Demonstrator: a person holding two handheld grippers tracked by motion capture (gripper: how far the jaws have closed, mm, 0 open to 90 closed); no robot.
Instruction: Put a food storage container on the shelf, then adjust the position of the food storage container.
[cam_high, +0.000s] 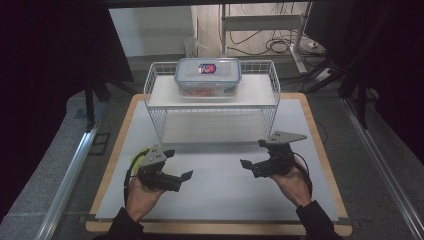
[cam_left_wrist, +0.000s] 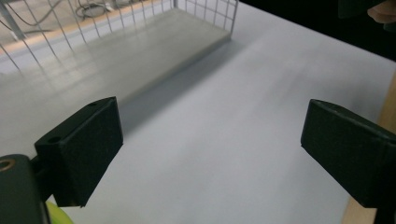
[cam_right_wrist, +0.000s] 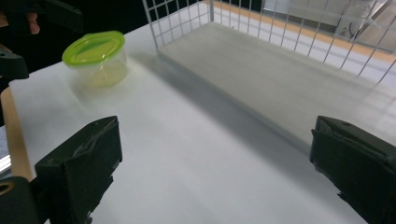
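Observation:
A white wire rack (cam_high: 155, 107) with two shelves stands at the back of the white mat. On its top shelf sits a clear lidded box (cam_high: 207, 76) with something orange-red inside. A small round clear tub with a green lid (cam_right_wrist: 95, 58) rests on the mat at the left, partly hidden behind my left gripper in the high view. My left gripper (cam_high: 179, 164) hovers low over the mat, jaws wide apart, nothing between them (cam_left_wrist: 212, 144). My right gripper (cam_high: 253, 153) is open too, empty (cam_right_wrist: 212, 158), facing the rack's lower shelf (cam_right_wrist: 261, 74).
The mat (cam_high: 220, 190) lies on a wooden table (cam_high: 115, 150) whose border shows all round. Metal rails (cam_high: 70, 175) flank the table on both sides. Behind the rack are a desk frame and cables (cam_high: 270, 45) on the floor.

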